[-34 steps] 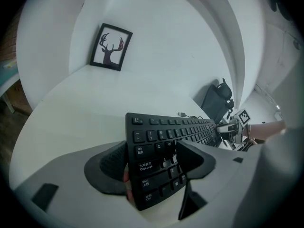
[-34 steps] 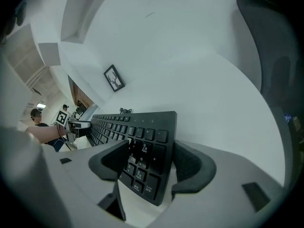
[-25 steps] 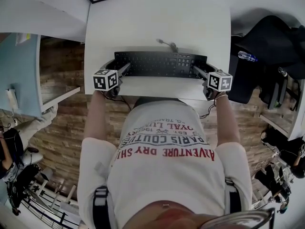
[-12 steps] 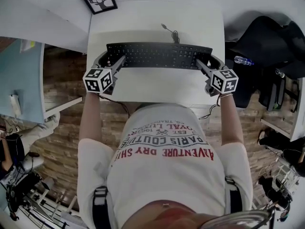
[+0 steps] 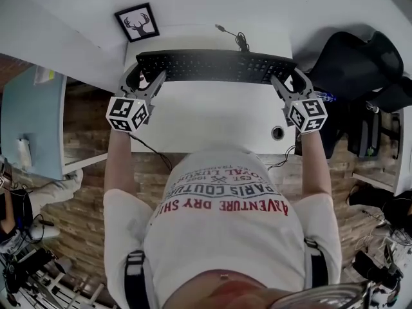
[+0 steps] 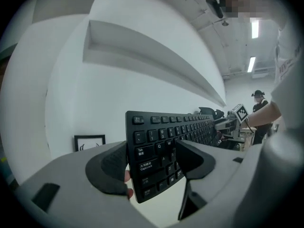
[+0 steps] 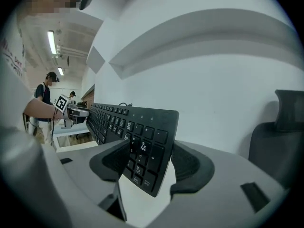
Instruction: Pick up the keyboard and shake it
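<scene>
Left gripper (image 6: 152, 163): jaws closed down to the thickness of the keyboard (image 5: 215, 66), clamped on its left end. One pad sits on the key face by the Tab/Caps Lock columns, the other on the back. Right gripper (image 7: 147, 163): same grip on the numpad end, one pad on the keys and one behind, jaws only as far apart as the board is thick.

The keyboard spans between my two grippers, out over the far side of the white desk (image 5: 212, 118). Its key face is tipped toward me. Both gripper views show clear space under its lower edge, so I judge it is off the desk and not resting on it. Its cable (image 5: 239, 40) trails off the back edge toward the wall.

Progress: pick-up looks done, with both ends gripped and the board raised. The shake is what's left; single pictures can't tell me if it's under way. Watch the cable for snagging when it swings.

Containers: none in view. The only opening is the round cable hole (image 5: 277, 132) in the desk near my right side, and I can't see anything in it. The rest of the desk top holds nothing. A framed deer picture (image 5: 137, 22) stands against the wall at the far left, and a black chair (image 5: 360, 63) is off to the right.
</scene>
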Demonstrator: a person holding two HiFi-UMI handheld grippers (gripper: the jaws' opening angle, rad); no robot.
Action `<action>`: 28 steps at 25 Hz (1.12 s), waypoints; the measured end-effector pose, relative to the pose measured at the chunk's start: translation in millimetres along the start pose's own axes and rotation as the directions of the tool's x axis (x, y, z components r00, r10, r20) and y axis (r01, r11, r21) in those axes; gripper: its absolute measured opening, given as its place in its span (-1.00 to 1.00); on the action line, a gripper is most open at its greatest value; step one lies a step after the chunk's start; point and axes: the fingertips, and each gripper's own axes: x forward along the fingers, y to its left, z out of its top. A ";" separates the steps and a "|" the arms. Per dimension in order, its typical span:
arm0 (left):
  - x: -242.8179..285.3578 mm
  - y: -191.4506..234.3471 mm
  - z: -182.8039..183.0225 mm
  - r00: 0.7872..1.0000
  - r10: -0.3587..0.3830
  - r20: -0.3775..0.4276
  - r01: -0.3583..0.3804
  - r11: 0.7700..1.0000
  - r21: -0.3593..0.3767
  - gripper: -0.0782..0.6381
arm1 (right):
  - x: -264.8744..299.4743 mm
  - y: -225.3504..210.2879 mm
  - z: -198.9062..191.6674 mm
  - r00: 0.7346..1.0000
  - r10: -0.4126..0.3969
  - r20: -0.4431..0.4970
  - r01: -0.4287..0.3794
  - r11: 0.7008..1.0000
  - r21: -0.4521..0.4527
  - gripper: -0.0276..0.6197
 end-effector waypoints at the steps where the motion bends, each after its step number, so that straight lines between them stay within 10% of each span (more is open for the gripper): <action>1: -0.9 -1.4 8.5 1.000 -0.014 0.027 0.014 1.000 0.018 0.13 | -1.5 -2.3 8.5 1.000 -0.013 0.028 0.013 1.000 -0.022 -0.02; 13: -5.8 -10.2 74.4 0.979 -0.049 0.200 0.004 0.975 0.222 0.11 | -29.7 -7.5 81.2 0.943 -0.136 0.303 0.208 0.953 -0.219 -0.02; 28: -28.8 -14.3 112.6 0.932 0.028 0.362 -0.132 0.955 0.267 0.11 | -57.5 14.4 137.2 0.836 -0.181 0.519 0.358 0.896 -0.263 -0.02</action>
